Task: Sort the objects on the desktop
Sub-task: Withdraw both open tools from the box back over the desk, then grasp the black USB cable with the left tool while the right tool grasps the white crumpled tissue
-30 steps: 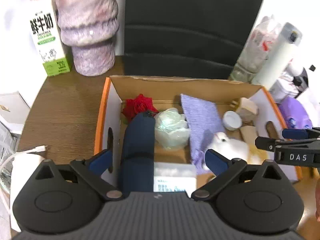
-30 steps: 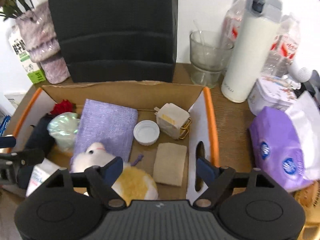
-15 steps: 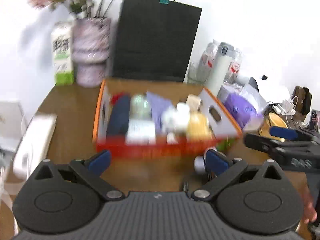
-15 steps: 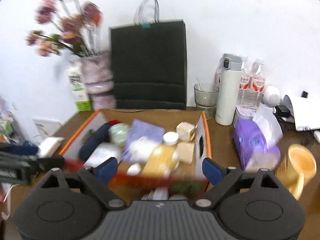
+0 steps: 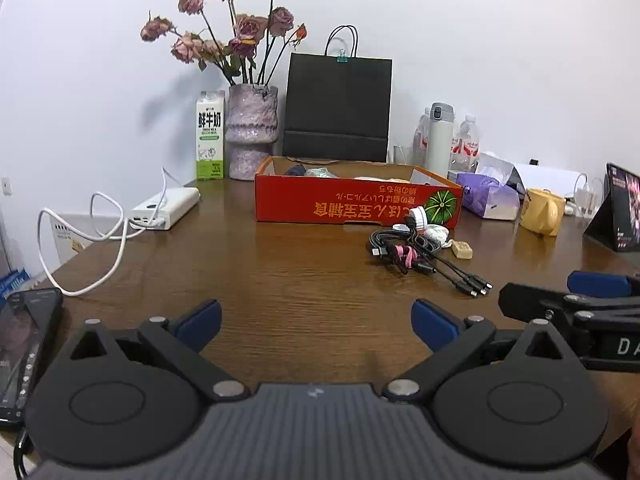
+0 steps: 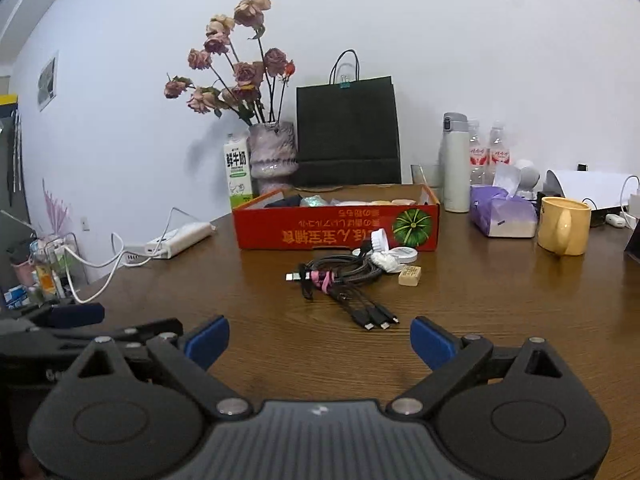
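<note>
The red cardboard box (image 6: 336,227) is seen standing near the middle of the wooden desk (image 6: 500,300), already filled; a dark roll, a pale green piece and some cream items show above its rim. Unsorted items are left in a small pile just in front of its near wall: a bundled black cable (image 6: 340,276) tied with a pink strap, its connector ends splayed toward the cameras; a white lid (image 6: 404,255) and a white round piece leaning against the box front; a small tan block (image 6: 410,275) beside them.

The right gripper (image 6: 320,340) is held low over bare desk, jaws spread wide, nothing between them. The left gripper (image 5: 316,320) is likewise held wide apart and empty; the cable bundle (image 5: 416,252) lies ahead and to its right. Both are well apart from the pile.

Judged step: approach to the remaining pile, cable likely first.

Risks noted:
- The loose connector tails may trail and snag the lid or block if the bundle is gripped at one end; a grip at the strapped middle is judged safer.
- The lid and round piece touch the box wall; a finger pushed in may slide them away.
- The box looks full, so an added bundle may sit proud or spill.
- A yellow mug (image 6: 563,226) and purple tissue pack (image 6: 502,216) stand to the right; a wide swing could strike them.
</note>
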Motion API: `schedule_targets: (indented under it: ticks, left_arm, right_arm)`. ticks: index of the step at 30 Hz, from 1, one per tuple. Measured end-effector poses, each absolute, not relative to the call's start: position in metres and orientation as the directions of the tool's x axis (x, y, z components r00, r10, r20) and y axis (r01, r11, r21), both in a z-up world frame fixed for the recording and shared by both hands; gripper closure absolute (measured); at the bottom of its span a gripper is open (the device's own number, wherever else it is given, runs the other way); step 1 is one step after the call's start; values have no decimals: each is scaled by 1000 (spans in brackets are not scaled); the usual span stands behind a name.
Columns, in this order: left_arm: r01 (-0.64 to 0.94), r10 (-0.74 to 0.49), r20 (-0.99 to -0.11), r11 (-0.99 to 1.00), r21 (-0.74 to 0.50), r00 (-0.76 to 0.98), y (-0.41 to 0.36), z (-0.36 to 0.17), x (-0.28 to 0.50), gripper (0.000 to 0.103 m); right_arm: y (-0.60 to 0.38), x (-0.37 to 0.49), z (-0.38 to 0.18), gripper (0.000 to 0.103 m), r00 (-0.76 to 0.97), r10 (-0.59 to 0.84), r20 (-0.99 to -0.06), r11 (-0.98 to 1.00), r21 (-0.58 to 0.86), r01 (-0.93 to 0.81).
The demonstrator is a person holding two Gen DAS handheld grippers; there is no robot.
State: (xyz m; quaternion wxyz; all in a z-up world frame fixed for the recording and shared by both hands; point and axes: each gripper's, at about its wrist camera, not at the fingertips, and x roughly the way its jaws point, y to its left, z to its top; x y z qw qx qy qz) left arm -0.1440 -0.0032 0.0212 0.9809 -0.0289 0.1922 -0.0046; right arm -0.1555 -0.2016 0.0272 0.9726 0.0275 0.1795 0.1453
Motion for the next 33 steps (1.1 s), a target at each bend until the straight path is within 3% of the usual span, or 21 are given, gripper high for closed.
schedule_targets:
  ticks: [9, 19, 24, 30, 33]
  left_arm:
    - [-7, -11, -371, 999, -48, 929, -2, 14, -153, 0]
    - [62, -88, -400, 995, -77, 912, -6, 22, -127, 0]
    - [125, -162, -427, 986, -112, 890, -12, 28, -92, 3]
    - [200, -228, -409, 974, -110, 884, -34, 40, -34, 8]
    - [238, -265, -445, 964, -117, 855, -47, 43, 4, 18]
  right_arm:
    - [-208, -153, 20, 6, 895, 268, -356, 963, 129, -237]
    - [-212, -133, 24, 6, 896, 251, -366, 967, 146, -211]
    - [-220, -100, 33, 13, 888, 236, -395, 971, 136, -197]
    - [-230, -52, 38, 16, 891, 176, -419, 984, 77, -159]
    - [-230, -19, 37, 20, 880, 149, -450, 987, 21, -157]
